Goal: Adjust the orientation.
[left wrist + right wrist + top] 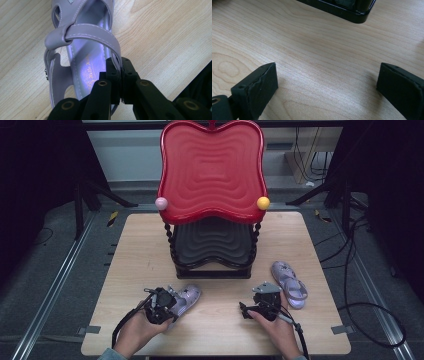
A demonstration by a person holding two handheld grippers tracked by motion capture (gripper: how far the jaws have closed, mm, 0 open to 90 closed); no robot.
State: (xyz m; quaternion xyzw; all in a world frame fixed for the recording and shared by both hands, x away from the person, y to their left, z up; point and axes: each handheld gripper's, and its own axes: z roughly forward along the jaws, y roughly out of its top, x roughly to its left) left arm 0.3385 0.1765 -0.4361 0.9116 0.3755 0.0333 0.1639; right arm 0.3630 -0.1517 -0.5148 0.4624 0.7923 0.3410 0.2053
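A lilac sandal (189,295) lies on the wooden table (150,250) at the front left, and my left gripper (173,303) comes at it from the heel side. In the left gripper view the jaws of my left gripper (121,67) are shut on the sandal's ankle strap (95,31), pinching it at the edge of the sandal (85,57). A second lilac sandal (290,284) lies at the right. My right gripper (261,292) stands just left of it, open. Bare wood lies between the jaws of my right gripper (327,82).
A two-tier stand fills the table's middle and back: a red wavy tray (212,170) on top, a black tray (212,242) below, with a pink ball (161,203) and a yellow ball (263,203) at the red tray's corners. The stand's black base (342,8) lies ahead of my right gripper.
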